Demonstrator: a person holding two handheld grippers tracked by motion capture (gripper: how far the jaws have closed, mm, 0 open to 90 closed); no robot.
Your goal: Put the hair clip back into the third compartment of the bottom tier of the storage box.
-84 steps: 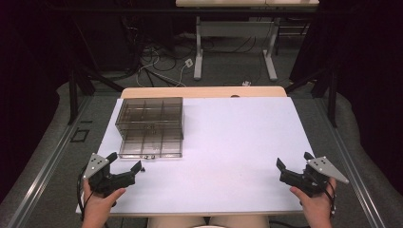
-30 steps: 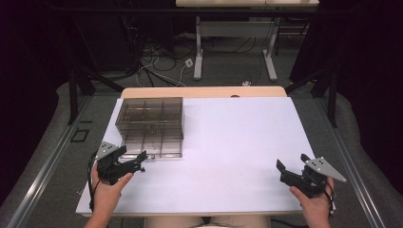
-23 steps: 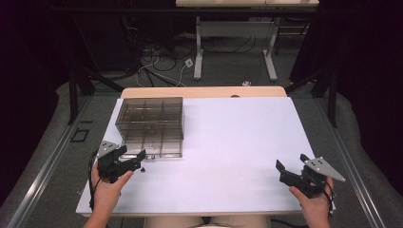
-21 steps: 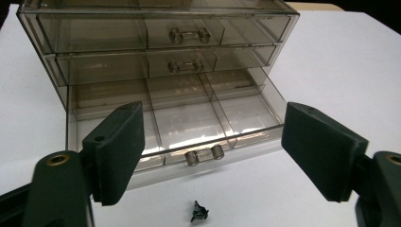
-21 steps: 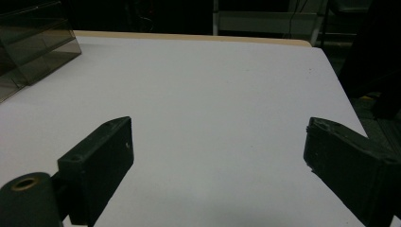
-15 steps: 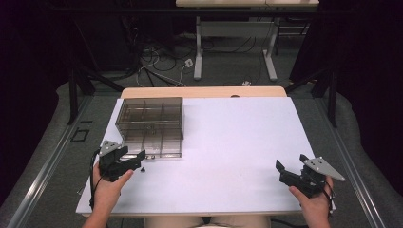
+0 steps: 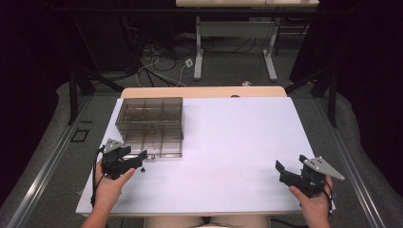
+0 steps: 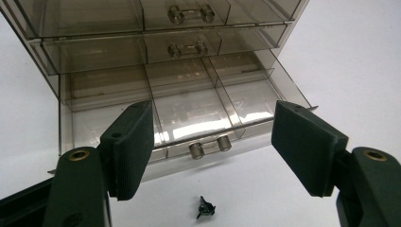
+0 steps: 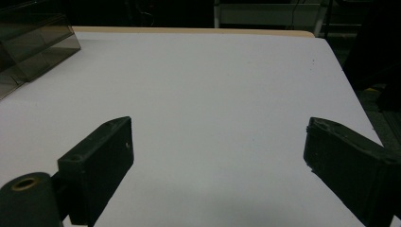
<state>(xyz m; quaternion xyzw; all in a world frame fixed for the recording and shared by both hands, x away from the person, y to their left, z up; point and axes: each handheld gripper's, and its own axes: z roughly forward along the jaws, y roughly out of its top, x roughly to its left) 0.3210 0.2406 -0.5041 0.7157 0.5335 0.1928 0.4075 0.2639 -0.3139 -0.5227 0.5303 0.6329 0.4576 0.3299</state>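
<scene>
While the left tongs (image 8: 208,146) hung spread wide in front of the smoky clear drawer box (image 7: 151,124), the bottom drawer (image 8: 189,113) stood pulled partway out toward them, its small two-post handle (image 8: 208,146) sitting right between the two pads. Nothing was gripped; the pads stood well apart, one to either side of that handle, neither touching it. A tiny black speck of a part (image 8: 205,208) lay on the white surface (image 7: 228,142) just short of the drawer front, below the gap of the tongs; what it was, I could not tell.

Over on the other side, the right tongs (image 9: 217,165) were spread just as wide above bare surface, holding nothing, with the box well off to their far left.

So where was the danger? That handle looked small and slick, and wide pads closing on it off-centre could have slipped past and nipped the drawer's thin lip instead. A push or pull on the drawer might also have dragged the whole light box across the smooth surface, since nothing was bracing it and the right tongs were nowhere near. And that little black part sat right in the path: a low approach could have knocked it away.
</scene>
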